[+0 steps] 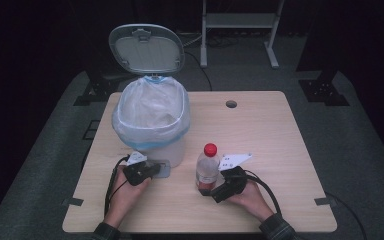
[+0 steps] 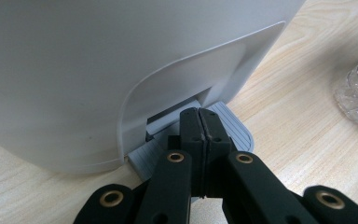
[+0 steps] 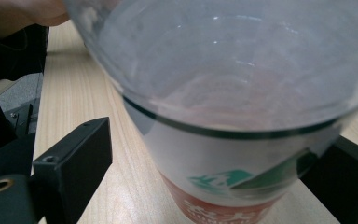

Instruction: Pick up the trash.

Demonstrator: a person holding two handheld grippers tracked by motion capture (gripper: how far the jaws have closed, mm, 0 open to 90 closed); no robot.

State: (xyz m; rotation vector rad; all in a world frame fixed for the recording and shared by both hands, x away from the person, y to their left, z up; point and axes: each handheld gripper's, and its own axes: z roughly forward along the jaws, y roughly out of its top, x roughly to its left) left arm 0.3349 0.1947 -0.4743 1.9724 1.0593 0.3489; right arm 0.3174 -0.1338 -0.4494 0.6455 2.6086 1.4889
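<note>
**Here, one gripper on the bin pedal, the other around the bottle**

Here the left gripper [image 1: 147, 171] has its fingers [image 2: 200, 130] fully closed, pad against pad, with nothing between them. Their tips rest on the grey ribbed pedal [image 2: 235, 126] at the foot of the white pedal bin [image 1: 152, 125]. The bin stands near the far left corner of the bench [image 1: 275, 135], a little inward from the left edge. Its lid [image 1: 146, 48] stands up, open, and a clear bin liner [image 1: 150, 107] with a blue band is folded over the rim. The person's left hand [image 1: 125, 192] holds this gripper from the near edge of the bench.

The right gripper [image 1: 211, 189] is at the base of a clear plastic bottle [image 1: 207, 167] with a red cap [image 1: 210, 149]. The bottle stands upright near the middle of the bench, a little toward the near edge, just right of the bin and apart from it. In the right gripper view the fingers [image 3: 72, 158] stand wide, one on each side of the bottle's lower part, where there is a label [image 3: 223, 186] in white, green and red. On the left side a gap of bare wood shows between finger and bottle; the other side is at the picture's edge, so I cannot tell if it touches. The bottle's base is on the bench. The right hand [image 1: 250, 197] holds this gripper near the near edge.
</note>
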